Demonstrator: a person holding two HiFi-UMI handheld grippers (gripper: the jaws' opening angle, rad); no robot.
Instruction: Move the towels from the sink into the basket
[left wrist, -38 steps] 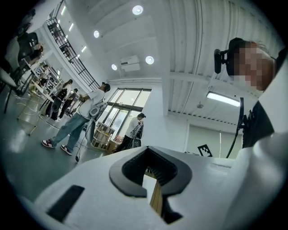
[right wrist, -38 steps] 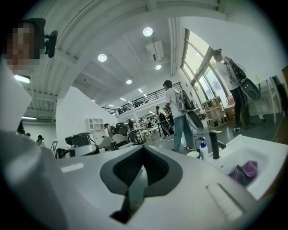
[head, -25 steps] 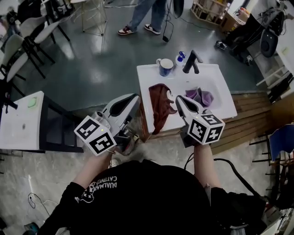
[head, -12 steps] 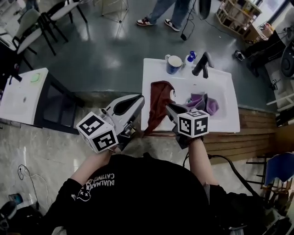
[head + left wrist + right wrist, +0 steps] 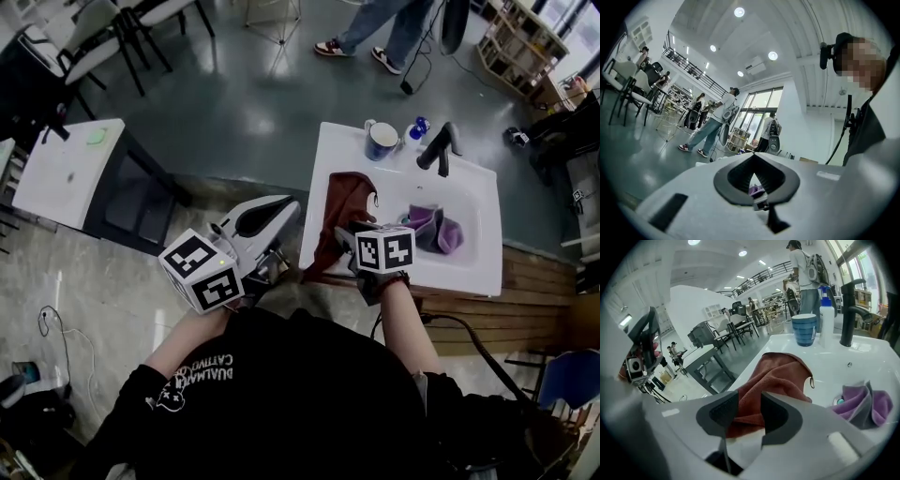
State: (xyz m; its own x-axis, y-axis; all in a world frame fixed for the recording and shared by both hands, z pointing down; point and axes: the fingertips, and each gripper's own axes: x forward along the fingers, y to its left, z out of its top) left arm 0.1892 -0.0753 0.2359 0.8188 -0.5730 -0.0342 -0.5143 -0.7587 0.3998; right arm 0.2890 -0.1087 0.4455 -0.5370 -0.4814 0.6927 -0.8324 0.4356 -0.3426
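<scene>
The left gripper point(image 5: 286, 208) hangs off to the left of the sink, pointing level. Its jaws are together with nothing between them, and only a sliver of purple shows through the gap beyond its pads. It takes no part in the pick for now.

The step in hand looks like the first grasp. A rust-red terry towel point(image 5: 778, 376) is draped over the near left rim of the white ceramic sink point(image 5: 834, 357), with one end hanging down the front edge. The right gripper point(image 5: 750, 398) tilts down at this towel. Its jaws have just been opening and now stand well apart, with a fold of the rust-red cloth in the gap between them. The pads are not pressing on it yet, so nothing is held.

Next, the right gripper probably needs to settle a little deeper so the pads bracket a thick fold, then close and lift the cloth clear of the rim without dragging it.

To the right of that gripper, apart from it, a crumpled purple-and-grey towel point(image 5: 862, 404) lies in the basin, waiting its turn.

Beyond the jaws, at the back rim, stand a blue striped mug point(image 5: 805, 329) and a black tap point(image 5: 848, 310).

The basket shows in no view.
</scene>
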